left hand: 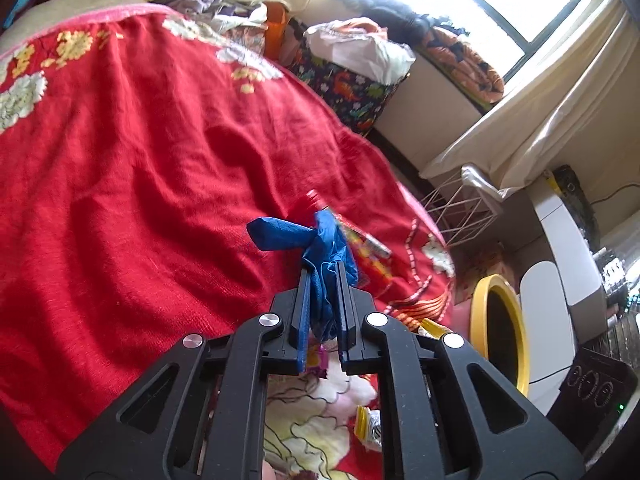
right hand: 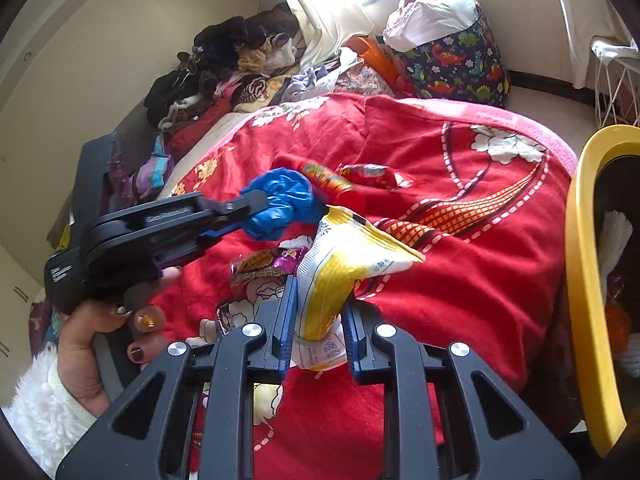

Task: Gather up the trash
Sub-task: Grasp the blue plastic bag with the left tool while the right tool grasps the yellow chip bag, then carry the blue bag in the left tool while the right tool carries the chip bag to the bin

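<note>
My left gripper (left hand: 323, 270) is shut on a crumpled blue plastic bag (left hand: 316, 240) and holds it above the red bedspread (left hand: 140, 168). The right wrist view shows that gripper (right hand: 256, 210) from the side with the blue bag (right hand: 282, 202). My right gripper (right hand: 320, 292) is shut on a yellow and white snack packet (right hand: 344, 264), lifted over the bed. A red tube-shaped wrapper (right hand: 332, 184), a red foil wrapper (right hand: 372, 174) and a purple wrapper (right hand: 268, 262) lie on the bedspread. A yellow-rimmed trash bin (right hand: 588, 280) stands at the right, with trash inside.
A dinosaur-print bag (right hand: 460, 60) stuffed with white plastic stands beyond the bed. Piled clothes (right hand: 224, 64) line the wall. A white wire basket (left hand: 464, 212) stands by the bed's edge. The bin (left hand: 486, 300) and another yellow wrapper (left hand: 368, 428) show in the left wrist view.
</note>
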### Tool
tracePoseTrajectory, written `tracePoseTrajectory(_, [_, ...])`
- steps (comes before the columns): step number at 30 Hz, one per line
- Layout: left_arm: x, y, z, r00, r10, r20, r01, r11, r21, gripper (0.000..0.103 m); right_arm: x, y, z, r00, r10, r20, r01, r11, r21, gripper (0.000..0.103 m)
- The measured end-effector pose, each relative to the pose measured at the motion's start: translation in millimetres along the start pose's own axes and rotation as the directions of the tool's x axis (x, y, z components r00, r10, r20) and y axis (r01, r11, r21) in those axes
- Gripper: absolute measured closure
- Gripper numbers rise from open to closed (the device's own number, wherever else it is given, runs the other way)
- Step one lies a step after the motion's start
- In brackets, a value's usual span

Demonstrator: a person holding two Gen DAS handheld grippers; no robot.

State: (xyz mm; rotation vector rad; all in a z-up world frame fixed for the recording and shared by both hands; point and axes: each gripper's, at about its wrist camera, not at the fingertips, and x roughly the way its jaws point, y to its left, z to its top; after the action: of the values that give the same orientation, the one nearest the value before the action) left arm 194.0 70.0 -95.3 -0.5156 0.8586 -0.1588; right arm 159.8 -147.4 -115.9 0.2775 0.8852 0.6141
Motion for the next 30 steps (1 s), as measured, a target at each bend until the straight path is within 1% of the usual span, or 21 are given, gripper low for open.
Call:
tracePoseTrajectory(5, [-17,-8,3,0.999,-0.018,0.036,0.017,1.000,0.011,0.097,-9,-2,5,1.000,-0.004,0.017,0.004,1.000,-0.008,0.083])
tracePoseTrajectory(13, [-39,-26,7,0.996,-0.044,0.082,0.040,0.998,0.042,0.097,-26,5,10,0.998,-0.013,0.062,0.014,1.000,-0.028,0.083])
tracePoseTrajectory(20, [-43,-38,4,0.994,-0.058,0.088,0.054,0.997,0.051,0.097,-42,8,13,0.994,-0.027,0.104,0.033,0.998,-0.052,0.083])
tracePoseTrajectory(30, [-43,-64,-3,0.992,-0.095,0.082,0.086,0.990,0.110,0.097,-66,2,21,0.984,-0.057,0.168,0.067,0.996,-0.052,0.083])
